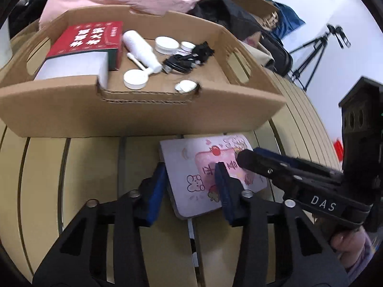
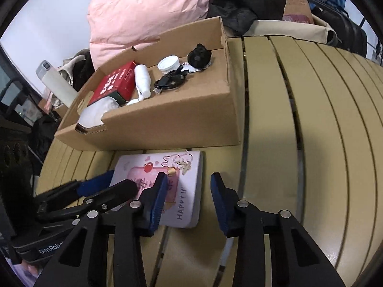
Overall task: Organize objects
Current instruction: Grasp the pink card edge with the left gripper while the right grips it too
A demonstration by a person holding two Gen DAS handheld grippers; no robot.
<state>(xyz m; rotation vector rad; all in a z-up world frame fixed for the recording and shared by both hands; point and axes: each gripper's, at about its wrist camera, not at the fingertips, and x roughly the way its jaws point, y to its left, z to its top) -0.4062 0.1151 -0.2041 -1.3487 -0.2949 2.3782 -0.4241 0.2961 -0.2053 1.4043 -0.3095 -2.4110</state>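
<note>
Two grippers work over one notebook (image 1: 210, 174) on a slatted table (image 1: 71, 179). Left gripper (image 1: 191, 186): jaws spread wide, one blue pad just off the notebook's left edge, the other over its cover; whether either pad touches cannot be told. Right gripper (image 2: 189, 196): jaws also spread, left pad over the cover, right pad clear of the notebook's right edge, above bare slats. Neither pinches anything. In the left wrist view the right gripper (image 1: 246, 154) reaches in from the right with its tip above the cover's pink panel.

Notebook: lies flat, cover up, pale with a pink panel, a rabbit drawing and handwriting. Its long axis runs away from both cameras toward the cardboard box (image 2: 167, 124), slightly skewed to the slats; its far short edge sits just in front of the box wall, contact not determinable.

Box, open-topped, on the same table behind the notebook, holds: a red carton (image 1: 88, 40), a white bottle (image 1: 141, 50) lying on its side, several round white lids (image 1: 135, 79), a coiled black cable (image 2: 170, 81).

Beyond the box: pink padded cloth (image 2: 143, 16), black fabric (image 2: 241, 2). A tripod (image 1: 313, 52) stands at right in the left wrist view.
</note>
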